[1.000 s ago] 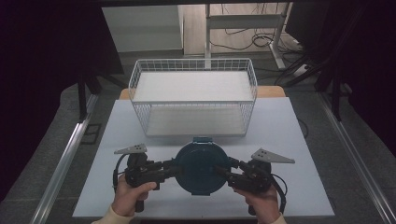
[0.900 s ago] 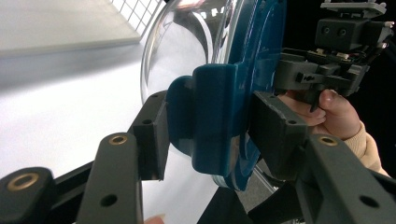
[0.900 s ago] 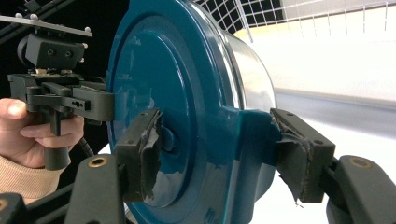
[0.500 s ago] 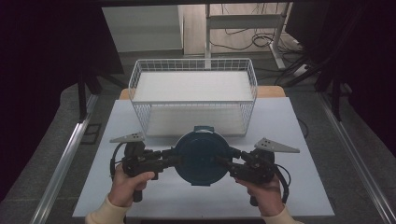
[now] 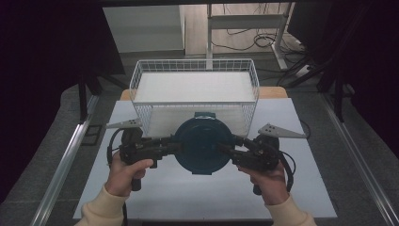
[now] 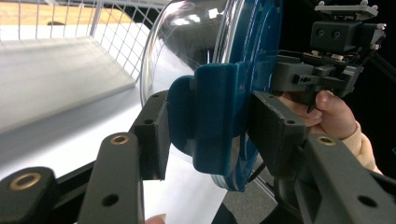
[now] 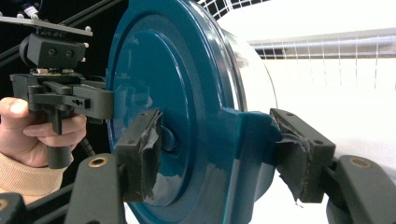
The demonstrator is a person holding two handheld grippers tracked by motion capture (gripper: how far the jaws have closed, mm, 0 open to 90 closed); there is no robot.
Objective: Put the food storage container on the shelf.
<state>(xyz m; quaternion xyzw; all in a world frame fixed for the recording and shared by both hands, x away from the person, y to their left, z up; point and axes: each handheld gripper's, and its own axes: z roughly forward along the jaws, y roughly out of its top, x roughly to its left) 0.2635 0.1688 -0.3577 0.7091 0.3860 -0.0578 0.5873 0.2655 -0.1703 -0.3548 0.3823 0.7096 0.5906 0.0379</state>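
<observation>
High view: a round container with a dark blue lid (image 5: 203,145) hangs above the white surface (image 5: 188,197), just in front of the white wire basket (image 5: 195,70). It is carried between the two tools. The left tool (image 5: 175,146) is clamped on a blue latch tab at the container's left edge; the right tool (image 5: 225,149) grips the matching tab on the opposite side. In the left gripper view the black pads press either side of the blue tab (image 6: 212,116), with the clear bowl (image 6: 187,42) bulging behind the lid toward the basket. In the right gripper view the pads, wrapped in worn tape, pinch the other tab (image 7: 243,140) the same way, and the lid stands on edge from that angle.

Judging by how things lie, the pickup is done: both grips are secure and the container is clear of the surface. What looks left is carrying it forward over the basket's near rim, lowering it inside, and letting go with both tools.
</observation>
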